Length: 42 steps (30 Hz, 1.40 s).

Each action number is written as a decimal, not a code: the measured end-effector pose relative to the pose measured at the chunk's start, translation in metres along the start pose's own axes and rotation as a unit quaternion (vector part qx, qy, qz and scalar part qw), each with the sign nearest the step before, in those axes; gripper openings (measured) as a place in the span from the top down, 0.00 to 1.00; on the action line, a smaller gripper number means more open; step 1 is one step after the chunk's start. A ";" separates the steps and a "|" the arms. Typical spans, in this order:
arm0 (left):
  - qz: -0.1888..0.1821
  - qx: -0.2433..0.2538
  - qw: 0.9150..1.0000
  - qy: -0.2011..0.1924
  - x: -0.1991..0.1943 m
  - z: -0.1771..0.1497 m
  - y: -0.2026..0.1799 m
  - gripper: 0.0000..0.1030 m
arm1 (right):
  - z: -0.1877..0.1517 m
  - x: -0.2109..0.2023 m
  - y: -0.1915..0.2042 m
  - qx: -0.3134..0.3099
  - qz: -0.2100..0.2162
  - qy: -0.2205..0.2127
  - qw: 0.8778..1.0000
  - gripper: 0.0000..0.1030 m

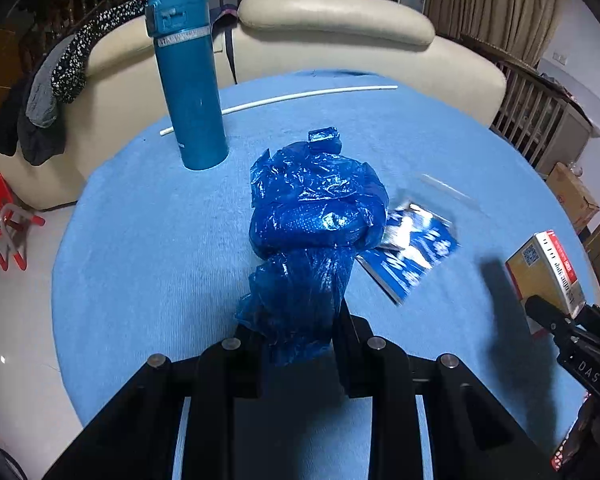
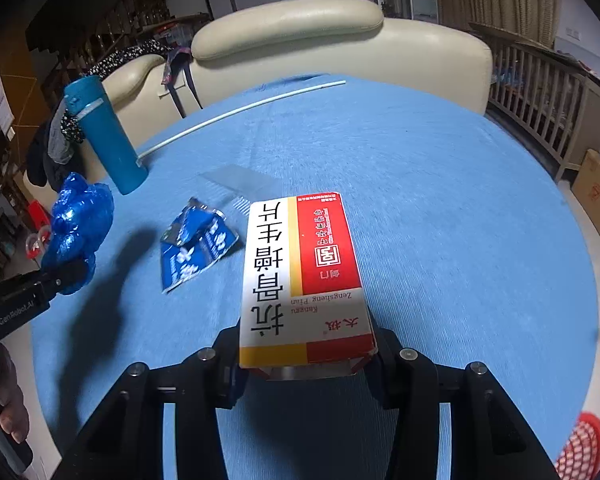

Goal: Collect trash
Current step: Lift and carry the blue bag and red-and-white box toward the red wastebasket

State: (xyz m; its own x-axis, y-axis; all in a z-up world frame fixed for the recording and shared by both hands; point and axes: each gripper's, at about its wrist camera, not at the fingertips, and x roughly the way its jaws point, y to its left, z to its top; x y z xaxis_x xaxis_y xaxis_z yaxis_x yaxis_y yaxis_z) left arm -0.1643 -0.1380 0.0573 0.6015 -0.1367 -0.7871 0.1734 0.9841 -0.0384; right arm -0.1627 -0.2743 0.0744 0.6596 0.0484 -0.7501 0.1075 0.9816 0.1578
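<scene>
behind the round worktop [image 2: 440,184] covered in light blue cloth stands a cream leather sofa [image 2: 300,40] with dark clothes draped over its left arm. the left gripper [image 1: 300,336] is clenched on a crumpled blue plastic bag [image 1: 312,216], whose bunched neck is pinched between the jaws while its bulging body reaches away from the gripper toward the far edge. the right gripper [image 2: 306,356] is grasping a red, white and yellow cardboard medicine box [image 2: 300,272] by its near short end; the box's long axis runs straight out from the jaws toward the sofa, printed face up. between the two lies a torn blue and white foil packet [image 2: 196,244], flat on the cloth. a tall teal flask [image 1: 188,80] stands upright near the far left edge, with a thin white rod [image 1: 284,100] lying along the far edge behind it.
</scene>
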 end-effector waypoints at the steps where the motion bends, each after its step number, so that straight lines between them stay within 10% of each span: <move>1: 0.001 0.003 1.000 -0.005 -0.005 -0.002 -0.003 0.73 | -0.004 -0.005 0.000 0.002 0.000 -0.002 1.000 0.52; 42: 0.014 0.068 0.996 -0.050 -0.059 -0.030 -0.055 0.73 | -0.068 -0.080 -0.015 0.055 0.021 -0.055 0.997 0.52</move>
State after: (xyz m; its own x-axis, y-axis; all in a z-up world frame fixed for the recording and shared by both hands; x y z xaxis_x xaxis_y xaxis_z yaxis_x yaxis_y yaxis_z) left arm -0.2328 -0.1806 0.0875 0.6815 -0.1270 -0.7207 0.2558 0.9641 0.0720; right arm -0.2676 -0.2804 0.0889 0.7417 0.0632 -0.6678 0.1547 0.9526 0.2619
